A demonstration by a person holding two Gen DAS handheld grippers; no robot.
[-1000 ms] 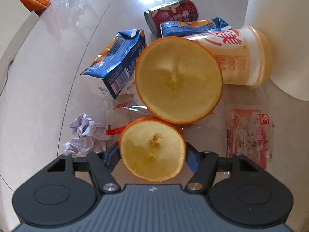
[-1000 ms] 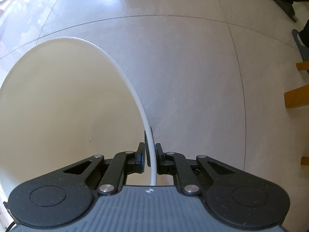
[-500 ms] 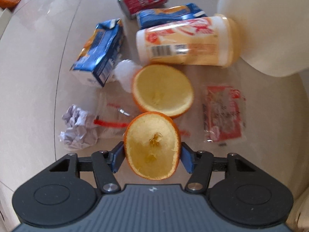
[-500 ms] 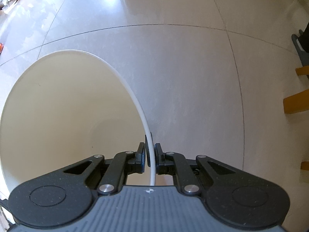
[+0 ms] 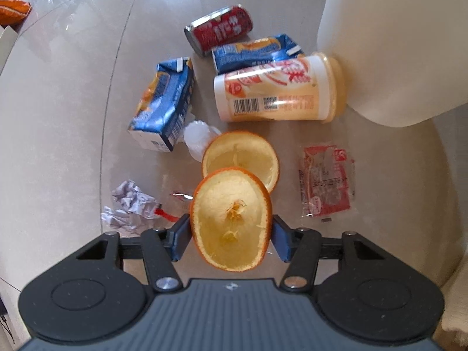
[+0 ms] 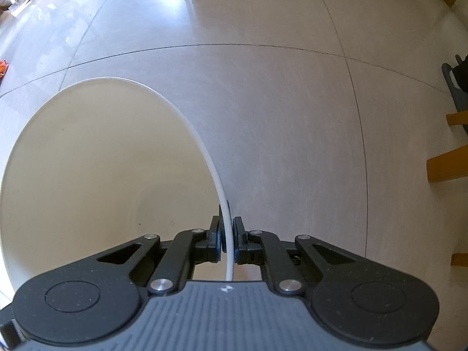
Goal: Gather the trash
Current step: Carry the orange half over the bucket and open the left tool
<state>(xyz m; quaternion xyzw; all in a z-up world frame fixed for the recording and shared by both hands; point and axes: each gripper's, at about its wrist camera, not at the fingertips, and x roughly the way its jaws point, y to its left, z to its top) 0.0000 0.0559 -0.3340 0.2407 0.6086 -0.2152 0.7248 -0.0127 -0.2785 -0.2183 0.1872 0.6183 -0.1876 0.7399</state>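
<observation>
My left gripper is shut on a hollowed orange peel half, held up above the floor. Below it lies a second orange peel half. Around that are a crushed blue juice carton, a second blue carton, a red can, a cream cup on its side, a red sachet and crumpled paper. The white bin stands at the upper right. My right gripper is shut on the bin's thin rim; the bin's inside looks bare.
A white tissue wad sits by the carton, and a clear wrapper with a red strip lies beside the paper. Glossy tile floor spreads all around. Orange wooden furniture legs stand at the right edge. An orange bag lies far left.
My left gripper has lifted with the peel half, so the trash pile looks smaller and farther below. The bin, held by the right gripper, has shifted slightly in view.
</observation>
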